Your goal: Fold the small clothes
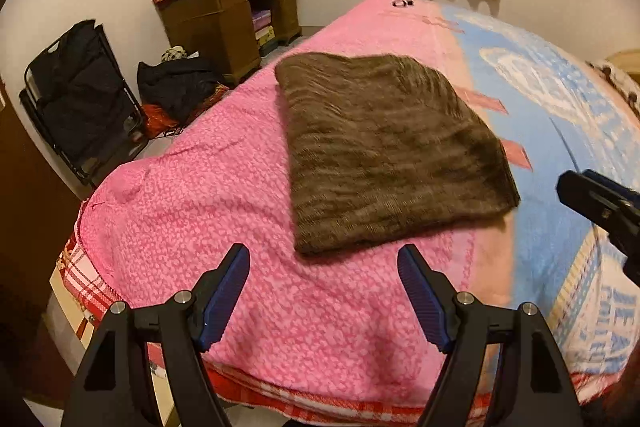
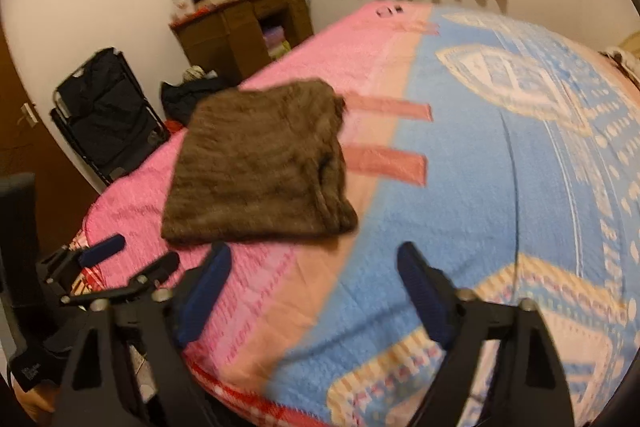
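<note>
Both hand-held grippers, left point(image 1: 323, 259) and right point(image 2: 314, 257), open, empty; risk snagging folded brown garment point(image 1: 390, 151), undoing folds.

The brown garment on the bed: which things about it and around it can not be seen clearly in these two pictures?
- Brown garment: folded; the layers hide what kind it is, and both views are motion-blurred.
- Small dark object at the bed's far end: too small to identify.
- Items on the desk: small and blurred, only boxes and piles.
- Right gripper: cut off by the left wrist view's right edge.
</note>
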`<state>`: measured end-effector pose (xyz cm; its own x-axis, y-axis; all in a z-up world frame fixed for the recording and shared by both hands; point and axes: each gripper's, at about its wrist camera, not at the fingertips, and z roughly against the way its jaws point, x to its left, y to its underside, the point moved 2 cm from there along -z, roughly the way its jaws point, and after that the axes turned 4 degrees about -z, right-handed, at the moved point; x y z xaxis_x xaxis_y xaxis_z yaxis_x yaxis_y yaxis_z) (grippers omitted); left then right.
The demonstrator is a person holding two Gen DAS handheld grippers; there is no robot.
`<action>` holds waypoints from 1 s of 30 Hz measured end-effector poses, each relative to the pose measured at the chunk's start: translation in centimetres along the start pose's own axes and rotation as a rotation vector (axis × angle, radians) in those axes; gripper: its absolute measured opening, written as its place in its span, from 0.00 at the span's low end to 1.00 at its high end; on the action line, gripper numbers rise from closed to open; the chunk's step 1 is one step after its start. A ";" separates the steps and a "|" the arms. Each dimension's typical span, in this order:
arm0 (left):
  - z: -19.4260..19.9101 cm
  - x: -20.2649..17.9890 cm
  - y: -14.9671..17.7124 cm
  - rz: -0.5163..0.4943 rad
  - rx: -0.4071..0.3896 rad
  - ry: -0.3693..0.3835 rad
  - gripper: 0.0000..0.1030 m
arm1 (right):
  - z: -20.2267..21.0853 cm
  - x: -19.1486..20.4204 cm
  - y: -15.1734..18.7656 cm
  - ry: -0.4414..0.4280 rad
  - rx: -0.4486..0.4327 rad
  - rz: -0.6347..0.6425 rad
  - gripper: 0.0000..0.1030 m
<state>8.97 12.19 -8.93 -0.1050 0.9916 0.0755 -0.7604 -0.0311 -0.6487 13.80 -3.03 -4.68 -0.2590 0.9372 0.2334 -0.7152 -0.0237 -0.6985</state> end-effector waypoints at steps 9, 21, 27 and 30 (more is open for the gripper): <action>-2.2 2.1 -5.3 0.086 -0.045 -0.047 0.75 | -6.2 1.1 -6.7 -0.113 -0.029 -0.007 0.30; -9.3 2.4 -4.2 0.158 0.103 -0.016 0.75 | -18.0 -1.4 -8.4 0.013 0.173 -0.067 0.26; -7.5 1.7 -5.0 0.101 0.062 -0.057 0.75 | -18.2 -2.4 -10.1 0.072 0.157 -0.084 0.35; -6.3 1.5 -4.9 0.090 0.032 -0.068 0.75 | -13.6 -2.8 -9.2 0.024 0.024 -0.127 0.38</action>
<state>16.57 14.58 -10.43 -0.2157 0.9739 0.0702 -0.7659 -0.1242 -0.6309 29.95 -0.76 -8.07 -0.1500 0.9411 0.3029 -0.7566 0.0880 -0.6480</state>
